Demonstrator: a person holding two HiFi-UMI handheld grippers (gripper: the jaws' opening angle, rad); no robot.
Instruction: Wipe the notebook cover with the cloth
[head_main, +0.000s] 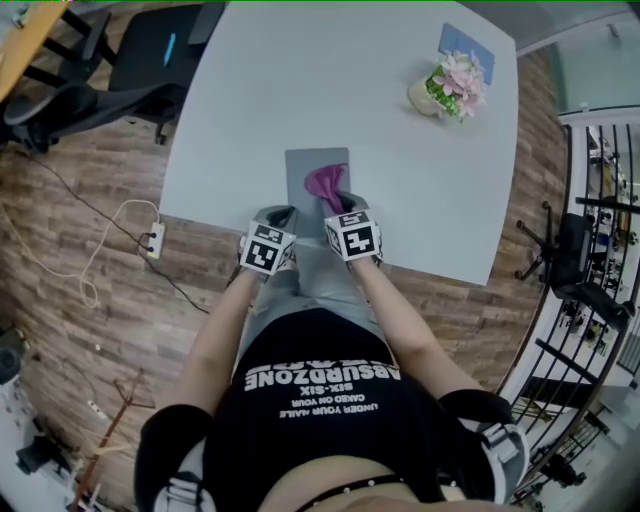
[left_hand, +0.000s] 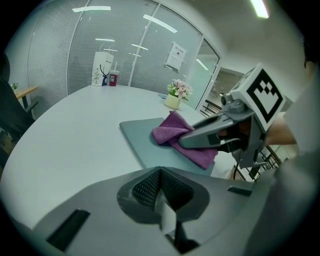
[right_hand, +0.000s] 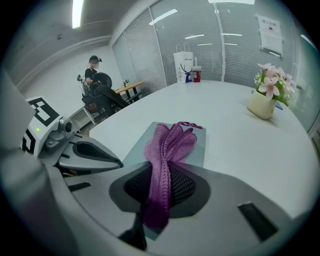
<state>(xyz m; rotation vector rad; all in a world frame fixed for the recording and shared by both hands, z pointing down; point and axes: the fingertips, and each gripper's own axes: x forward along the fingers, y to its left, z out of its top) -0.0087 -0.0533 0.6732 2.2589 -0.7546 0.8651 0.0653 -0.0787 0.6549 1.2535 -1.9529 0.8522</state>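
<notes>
Nearest is the person's black shirt (head_main: 320, 400), with both bare forearms reaching forward to the near edge of the white table (head_main: 330, 80).

Far left, off the table, a dark chair (head_main: 120, 60) stands on the wood floor (head_main: 90, 200). A white power strip (head_main: 155, 240) with its cord lies nearer.

The left tongs (head_main: 279, 214) sit at the near left corner of the notebook (head_main: 303, 170). In the left gripper view, the left tongs (left_hand: 161, 192) have their jaws drawn together. A thin pale sliver shows at the seam, and I cannot tell what it is.

The notebook is grey and lies flat on the table, close to the near edge, in front of the person. On its right half lies the purple cloth (head_main: 325, 185), bunched and folded.

The right tongs (head_main: 340, 205) are clamped on the cloth's near end. The right gripper view shows the cloth (right_hand: 170, 142) pinched between the jaws of the tongs (right_hand: 160, 190). From there it fans out forward over the notebook (right_hand: 197, 157). From the left gripper view the right tongs (left_hand: 197, 137) lie low across the cloth (left_hand: 172, 132).

Further right and well apart, a pot of pink flowers (head_main: 452, 85) stands on the table. Just beyond it lies a flat blue pad (head_main: 467, 48). At the table's far end a white bag (right_hand: 184, 62) stands upright.
</notes>
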